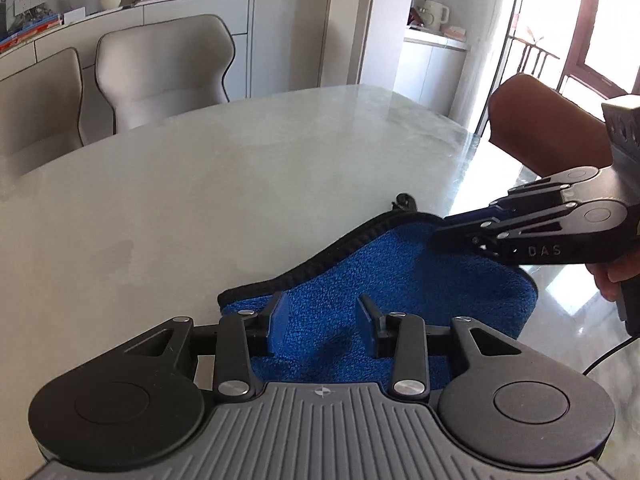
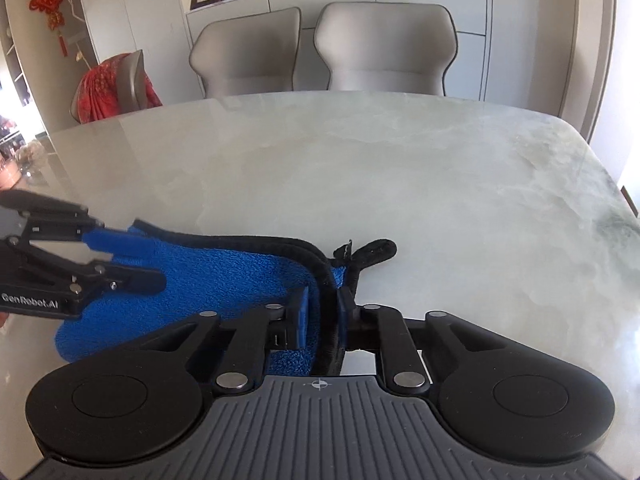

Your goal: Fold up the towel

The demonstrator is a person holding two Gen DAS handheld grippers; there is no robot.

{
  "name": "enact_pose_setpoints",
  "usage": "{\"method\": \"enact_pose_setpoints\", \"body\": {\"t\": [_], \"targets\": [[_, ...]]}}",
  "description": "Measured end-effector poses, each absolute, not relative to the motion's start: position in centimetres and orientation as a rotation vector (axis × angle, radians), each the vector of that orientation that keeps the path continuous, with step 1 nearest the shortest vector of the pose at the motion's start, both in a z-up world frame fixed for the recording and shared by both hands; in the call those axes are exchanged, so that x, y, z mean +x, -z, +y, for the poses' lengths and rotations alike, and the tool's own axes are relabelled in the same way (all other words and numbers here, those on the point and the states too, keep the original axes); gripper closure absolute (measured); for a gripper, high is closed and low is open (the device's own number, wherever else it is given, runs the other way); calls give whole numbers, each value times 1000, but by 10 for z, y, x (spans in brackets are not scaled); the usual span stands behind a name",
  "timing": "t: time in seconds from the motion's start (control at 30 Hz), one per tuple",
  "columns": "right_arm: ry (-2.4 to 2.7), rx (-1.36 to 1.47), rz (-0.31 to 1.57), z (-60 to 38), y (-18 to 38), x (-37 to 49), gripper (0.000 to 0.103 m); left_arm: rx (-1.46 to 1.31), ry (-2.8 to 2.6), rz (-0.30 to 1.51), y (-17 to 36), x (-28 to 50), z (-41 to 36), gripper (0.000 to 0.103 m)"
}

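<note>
— One fold made already, by the look of the doubled black edge on the blue towel (image 1: 384,280), bunched near the front of the table (image 1: 200,184); flattening and more folds left.

— And left to right?

— Left gripper (image 1: 326,322): spread wide above the cloth, holding nothing. Right gripper (image 2: 323,316): nearly closed, pinching the trimmed edge.

Bright daylight from window (image 1: 580,52), glare on table (image 1: 520,200); fisheye-warped edges.
</note>
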State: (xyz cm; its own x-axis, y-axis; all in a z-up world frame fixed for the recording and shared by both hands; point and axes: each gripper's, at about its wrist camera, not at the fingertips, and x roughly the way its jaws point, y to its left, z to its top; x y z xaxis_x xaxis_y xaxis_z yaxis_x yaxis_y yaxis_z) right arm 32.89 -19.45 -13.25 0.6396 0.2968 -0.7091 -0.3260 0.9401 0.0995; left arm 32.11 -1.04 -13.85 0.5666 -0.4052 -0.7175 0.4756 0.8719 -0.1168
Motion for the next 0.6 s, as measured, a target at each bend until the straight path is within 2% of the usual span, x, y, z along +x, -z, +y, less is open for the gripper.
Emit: {"method": "enact_pose_setpoints", "body": {"t": [0.23, 0.33, 0.43, 0.47, 0.5, 0.6], "targets": [[-356, -100, 790, -185, 127, 342, 95, 76, 468, 797, 140, 316, 1, 65], [-355, -142, 798, -182, 133, 341, 92, 76, 457, 788, 141, 314, 1, 65], [-326, -115, 719, -190, 117, 325, 89, 93, 436, 747, 132, 305, 0, 64], [-326, -91, 683, -192, 110, 319, 84, 89, 433, 727, 127, 301, 1, 61], [-328, -68, 650, -194, 104, 313, 74, 69, 441, 705, 121, 296, 1, 57], [-387, 7, 611, -197, 94, 297, 70, 4, 503, 658, 109, 282, -2, 51]]}}
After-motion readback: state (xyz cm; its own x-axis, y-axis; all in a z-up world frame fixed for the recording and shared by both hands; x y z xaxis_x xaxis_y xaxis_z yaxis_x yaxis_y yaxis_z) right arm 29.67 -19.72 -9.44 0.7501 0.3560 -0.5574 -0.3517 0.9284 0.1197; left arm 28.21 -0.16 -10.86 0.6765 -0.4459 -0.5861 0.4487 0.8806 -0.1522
